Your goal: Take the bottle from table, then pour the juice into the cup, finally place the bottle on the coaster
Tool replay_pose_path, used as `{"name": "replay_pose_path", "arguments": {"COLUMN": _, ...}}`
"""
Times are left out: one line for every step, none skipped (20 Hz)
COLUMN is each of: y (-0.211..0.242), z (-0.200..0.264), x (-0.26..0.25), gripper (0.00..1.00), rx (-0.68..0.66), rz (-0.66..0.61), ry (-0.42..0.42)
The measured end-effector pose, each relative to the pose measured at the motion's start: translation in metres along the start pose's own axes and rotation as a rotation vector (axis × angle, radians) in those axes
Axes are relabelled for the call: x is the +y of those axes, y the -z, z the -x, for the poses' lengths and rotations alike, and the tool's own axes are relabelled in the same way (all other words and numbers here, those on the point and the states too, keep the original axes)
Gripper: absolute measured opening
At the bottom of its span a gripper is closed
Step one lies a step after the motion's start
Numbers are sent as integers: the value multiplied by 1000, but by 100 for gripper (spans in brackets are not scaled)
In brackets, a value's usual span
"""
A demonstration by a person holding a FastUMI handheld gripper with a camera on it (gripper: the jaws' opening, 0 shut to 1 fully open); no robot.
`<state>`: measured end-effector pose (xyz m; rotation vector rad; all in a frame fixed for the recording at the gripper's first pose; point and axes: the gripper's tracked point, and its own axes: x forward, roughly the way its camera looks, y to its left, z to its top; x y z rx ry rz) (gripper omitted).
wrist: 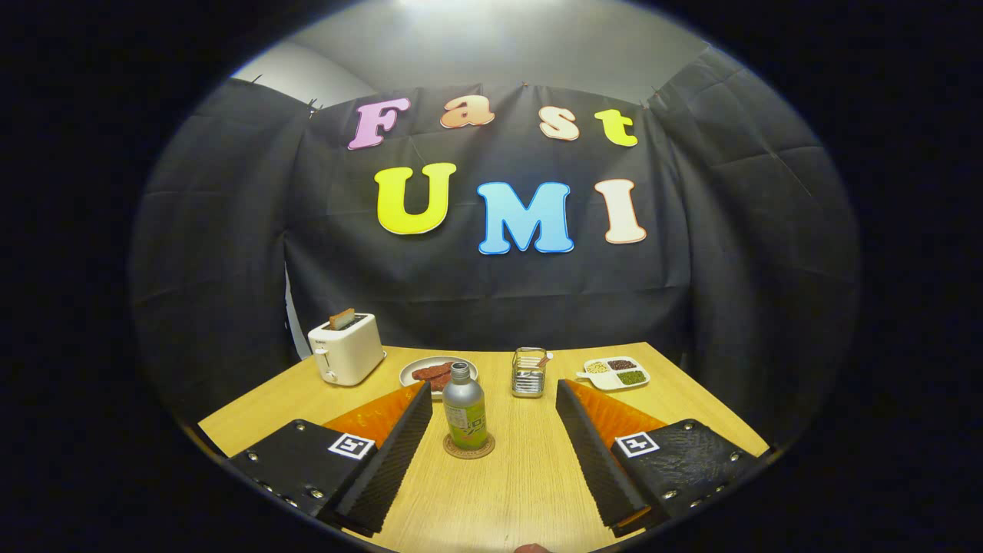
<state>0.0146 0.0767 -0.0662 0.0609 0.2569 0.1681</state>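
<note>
A silver bottle (464,407) with a green label stands upright on a round brown coaster (468,446) in the middle of the wooden table (522,476). It sits between my two fingers, nearer the left one, and neither finger touches it. My gripper (493,392) is open, its black ribbed pads (395,453) spread wide on either side. A clear cup (529,372) stands beyond the fingertips, to the right of the bottle, with something thin sticking out of it.
At the table's far left stands a white toaster (345,349) with a slice in it. A grey plate (435,372) with reddish food lies behind the bottle. A white divided dish (614,373) sits at the far right.
</note>
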Motion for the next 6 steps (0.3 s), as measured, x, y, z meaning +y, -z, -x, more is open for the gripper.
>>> {"name": "replay_pose_path", "arguments": {"y": -4, "z": 6, "x": -2, "gripper": 98, "rx": -12, "rz": -17, "ry": -2}}
{"name": "replay_pose_path", "arguments": {"y": -10, "z": 11, "x": -5, "gripper": 98, "rx": -30, "rz": -30, "ry": 2}}
{"name": "replay_pose_path", "arguments": {"y": -16, "z": 14, "x": -8, "gripper": 98, "rx": -49, "rz": -35, "ry": 7}}
{"name": "replay_pose_path", "arguments": {"y": -21, "z": 17, "x": -11, "gripper": 98, "rx": -64, "rz": -31, "ry": 6}}
{"name": "replay_pose_path", "arguments": {"y": -22, "z": 19, "x": -16, "gripper": 98, "rx": -74, "rz": -18, "ry": 14}}
{"name": "replay_pose_path", "arguments": {"y": -26, "z": 20, "x": -22, "gripper": 98, "rx": -82, "rz": -8, "ry": 27}}
